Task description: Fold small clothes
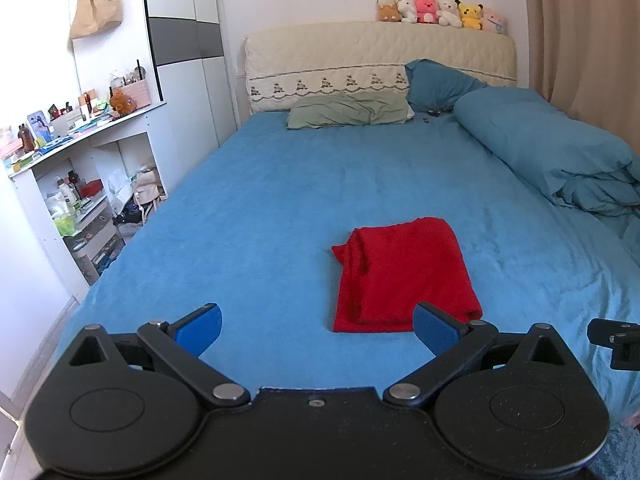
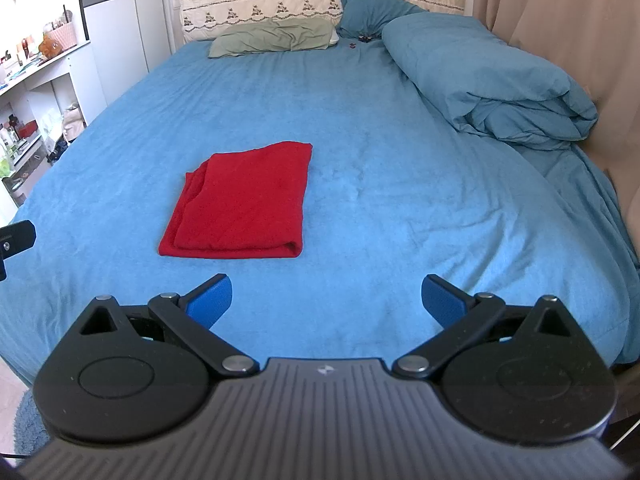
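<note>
From the left wrist, the left gripper [image 1: 316,330] hangs with fingers spread wide and empty near the red garment [image 1: 404,276], which lies folded into a neat rectangle on the bed [image 1: 260,216], while from the right wrist the right gripper [image 2: 326,300] is equally wide and empty, so the folding looks done

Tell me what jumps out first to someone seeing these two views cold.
The red garment grabs the eye: already folded into a rough rectangle, it lies alone on the blue bedsheet, near the foot of the bed. Both the left gripper and right gripper are open, short of it, touching nothing. Farther back, a row of plush toys sits atop the headboard, and a rolled blue duvet lies along the right side.
</note>
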The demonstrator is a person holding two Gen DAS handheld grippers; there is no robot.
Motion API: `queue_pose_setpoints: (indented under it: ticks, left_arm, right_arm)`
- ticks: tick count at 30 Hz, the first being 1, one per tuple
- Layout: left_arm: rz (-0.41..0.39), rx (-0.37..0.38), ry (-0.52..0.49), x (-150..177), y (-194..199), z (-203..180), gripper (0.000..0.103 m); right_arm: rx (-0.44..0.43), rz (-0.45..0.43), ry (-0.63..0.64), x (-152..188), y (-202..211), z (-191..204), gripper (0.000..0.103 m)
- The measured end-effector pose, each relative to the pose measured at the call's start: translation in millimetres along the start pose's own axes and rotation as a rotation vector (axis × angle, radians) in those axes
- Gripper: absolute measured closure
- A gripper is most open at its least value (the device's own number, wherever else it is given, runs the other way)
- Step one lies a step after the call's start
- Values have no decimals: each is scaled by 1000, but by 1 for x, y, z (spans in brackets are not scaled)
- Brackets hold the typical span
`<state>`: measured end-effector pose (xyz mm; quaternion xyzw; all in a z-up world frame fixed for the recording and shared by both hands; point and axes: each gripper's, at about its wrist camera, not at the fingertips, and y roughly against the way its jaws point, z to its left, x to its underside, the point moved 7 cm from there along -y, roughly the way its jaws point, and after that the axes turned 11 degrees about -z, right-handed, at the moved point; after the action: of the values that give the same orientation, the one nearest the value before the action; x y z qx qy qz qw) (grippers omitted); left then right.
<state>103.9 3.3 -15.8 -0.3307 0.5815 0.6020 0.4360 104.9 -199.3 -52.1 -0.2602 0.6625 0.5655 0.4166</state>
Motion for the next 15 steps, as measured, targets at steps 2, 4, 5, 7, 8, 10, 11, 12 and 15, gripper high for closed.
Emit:
queue_pose_setpoints:
  ticks: [2,4,5,7,8,10,11,12,15]
  left_arm:
    - [1,-3,0,0,0,-1,0]
    - [3,-2,4,-1,0,-1,0]
    - [2,-3,6,-1,0,-1,0]
    - [5,-12,6,-2,0,-2,0]
    - [5,-20,4,-2,0,-1,0]
    - [5,-32,3,-2,0,-1,0]
    - [4,-30,2,-3,0,-1,0]
    - [1,-31,2,-3,0,-1,0]
    - [-9,-25,7,-4,1,-1,0]
  right_arm:
    - [-3,-1,2,0,0,0,0]
    - [-6,-1,4,0,1,0,0]
    - [-7,-2,4,0,1,0,0]
    - [-7,-2,3,0,1,0,0]
    - [-7,-2,2,0,2,0,0]
    - [-7,-3,8,0,2,0,0]
    - [-7,-3,9,-1,2,1,0]
    - [-7,-4,7,-1,2,2,0]
    - [-9,-4,4,-2,3,1,0]
